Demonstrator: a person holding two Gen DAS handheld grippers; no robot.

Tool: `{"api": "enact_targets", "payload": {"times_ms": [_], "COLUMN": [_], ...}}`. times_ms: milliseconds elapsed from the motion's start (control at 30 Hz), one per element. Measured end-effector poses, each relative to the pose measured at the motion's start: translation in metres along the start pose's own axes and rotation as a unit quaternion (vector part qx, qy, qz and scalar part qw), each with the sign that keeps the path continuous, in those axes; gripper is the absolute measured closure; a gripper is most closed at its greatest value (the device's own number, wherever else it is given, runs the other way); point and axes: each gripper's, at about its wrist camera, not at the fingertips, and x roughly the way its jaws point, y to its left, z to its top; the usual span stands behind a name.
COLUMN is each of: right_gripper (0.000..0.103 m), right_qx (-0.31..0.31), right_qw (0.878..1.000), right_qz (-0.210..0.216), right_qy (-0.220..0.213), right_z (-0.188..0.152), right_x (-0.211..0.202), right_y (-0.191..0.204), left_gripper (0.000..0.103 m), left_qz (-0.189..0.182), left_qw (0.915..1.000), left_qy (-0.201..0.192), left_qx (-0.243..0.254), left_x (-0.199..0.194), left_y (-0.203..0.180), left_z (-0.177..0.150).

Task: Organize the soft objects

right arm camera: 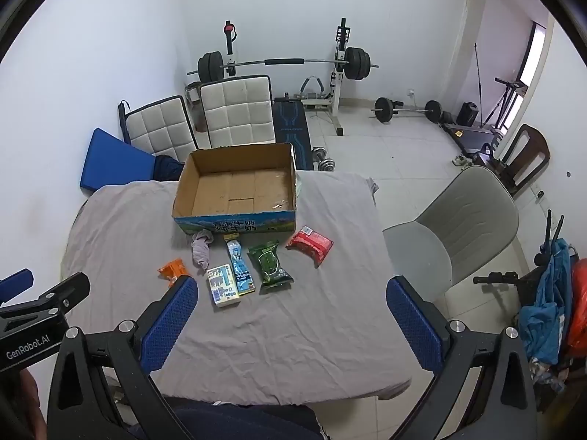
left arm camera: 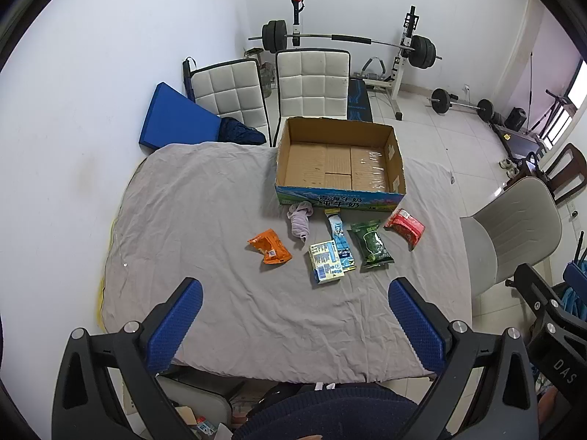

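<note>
An open, empty cardboard box [left arm camera: 339, 163] [right arm camera: 238, 190] stands at the far side of a table covered with a grey cloth [left arm camera: 220, 220] [right arm camera: 293, 330]. In front of it lie an orange packet [left arm camera: 269, 247] [right arm camera: 171, 270], a crumpled lilac cloth [left arm camera: 300, 220] [right arm camera: 201, 247], a cream carton pack [left arm camera: 325, 262] [right arm camera: 222, 285], a light blue packet [left arm camera: 340, 240] [right arm camera: 240, 266], a green packet [left arm camera: 372, 245] [right arm camera: 270, 264] and a red packet [left arm camera: 404, 226] [right arm camera: 310, 245]. My left gripper [left arm camera: 295, 293] and right gripper [right arm camera: 291, 289] are both open and empty, held above the near part of the table.
Two white padded chairs [left arm camera: 312, 80] [right arm camera: 236, 110] stand behind the table. A grey chair [left arm camera: 513, 227] [right arm camera: 458, 227] is at the right. A blue mat [left arm camera: 176, 117] leans on the wall. A barbell rack [left arm camera: 348, 40] and weights sit on the tiled floor.
</note>
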Motion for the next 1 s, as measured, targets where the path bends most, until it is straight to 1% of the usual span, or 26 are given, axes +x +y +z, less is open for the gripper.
{"api": "enact_targets", "payload": {"times_ms": [300,1000], "right_gripper": [0.0,0.0], "right_qx": [-0.003,0.005], "right_qw": [1.0,1.0], "right_qz": [-0.001,-0.001], "right_qy": [0.002,-0.016], "right_z": [0.0,-0.006], "right_x": [0.0,-0.011], "right_y": [0.002,-0.001], "left_gripper": [0.0,0.0], "left_qz": [-0.007,-0.016], "left_qw": [1.0,0.9998], "left_qy": [0.001,-0.01], "left_qx": [0.006,0.007], "left_x": [0.0,-0.003], "left_y": [0.0,-0.001], "left_z": [0.001,-0.002]}}
